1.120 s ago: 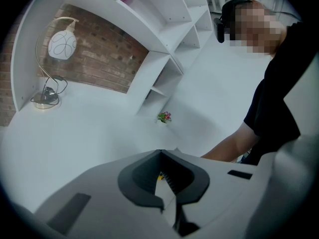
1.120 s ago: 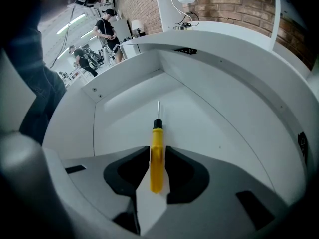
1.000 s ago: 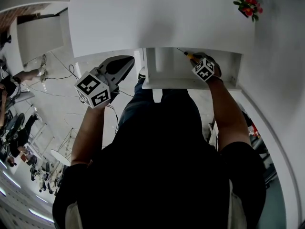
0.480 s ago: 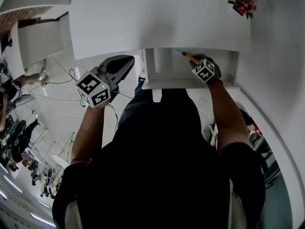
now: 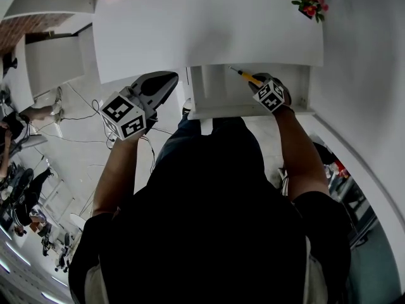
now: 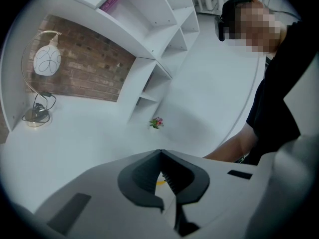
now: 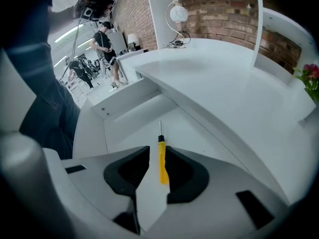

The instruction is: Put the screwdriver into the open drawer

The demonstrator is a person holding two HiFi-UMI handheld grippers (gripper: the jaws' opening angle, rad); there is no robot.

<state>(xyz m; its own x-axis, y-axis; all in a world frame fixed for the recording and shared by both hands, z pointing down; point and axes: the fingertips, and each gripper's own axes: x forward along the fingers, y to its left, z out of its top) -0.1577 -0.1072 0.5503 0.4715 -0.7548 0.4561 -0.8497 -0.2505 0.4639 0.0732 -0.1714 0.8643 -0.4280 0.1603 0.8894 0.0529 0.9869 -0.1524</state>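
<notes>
The yellow-handled screwdriver sticks out of my right gripper, its metal tip pointing to the far left. That gripper is shut on the handle and hangs over the open white drawer under the desk top. In the right gripper view the screwdriver lies between the black pads, with the gripper above the drawer's floor. My left gripper is shut and holds nothing, to the left of the drawer. In its own view the left gripper faces the desk, jaws meeting at the tip.
The white desk top spans the far side, with a small pot of red flowers at its right end and a curved lamp at the back by a brick wall. White shelves rise beside it. People stand far off.
The head view has shifted a little, so the desk sits slightly more to the left. Both grippers keep nearly the same places, and the screwdriver stays held over the drawer.
</notes>
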